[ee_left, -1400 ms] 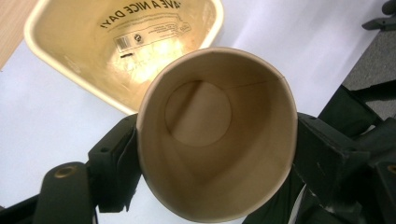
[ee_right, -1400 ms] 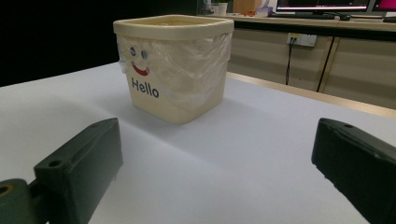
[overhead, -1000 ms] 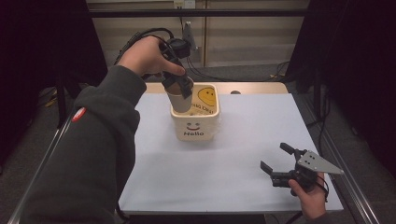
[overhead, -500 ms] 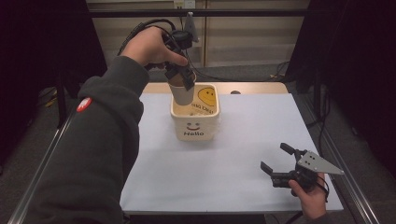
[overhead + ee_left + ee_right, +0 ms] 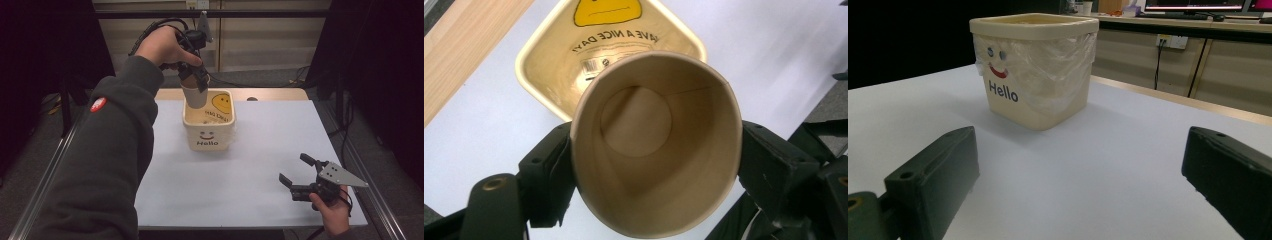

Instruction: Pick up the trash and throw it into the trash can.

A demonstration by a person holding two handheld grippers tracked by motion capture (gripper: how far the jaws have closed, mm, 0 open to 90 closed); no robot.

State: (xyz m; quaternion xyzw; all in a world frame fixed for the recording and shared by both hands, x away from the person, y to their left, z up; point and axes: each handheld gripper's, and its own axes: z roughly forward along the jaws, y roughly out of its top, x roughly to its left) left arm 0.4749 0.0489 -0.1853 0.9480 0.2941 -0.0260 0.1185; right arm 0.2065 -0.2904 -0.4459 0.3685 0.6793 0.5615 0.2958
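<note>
High view: my left gripper is up over the cream bin, fingers clamped on a paper cup hanging above the bin's open mouth. My right gripper sits low near the bench's front corner, fingers spread wide, holding nothing.

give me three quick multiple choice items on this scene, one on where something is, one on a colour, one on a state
1. Where is the brown paper cup?
A. above the cream square "Hello" bin
B. lying on the white table
C. in the right gripper

2. What colour is the smiley printed inside the bin?
A. yellow
B. green
C. blue

3. How is the right gripper?
A. shut on a cup
B. open, holding nothing
C. shut, holding nothing

Key: 1 A, the left gripper clamps the cup over the bin's mouth; 2 A, yellow face; 3 B, jaws wide apart over bare table.
</note>
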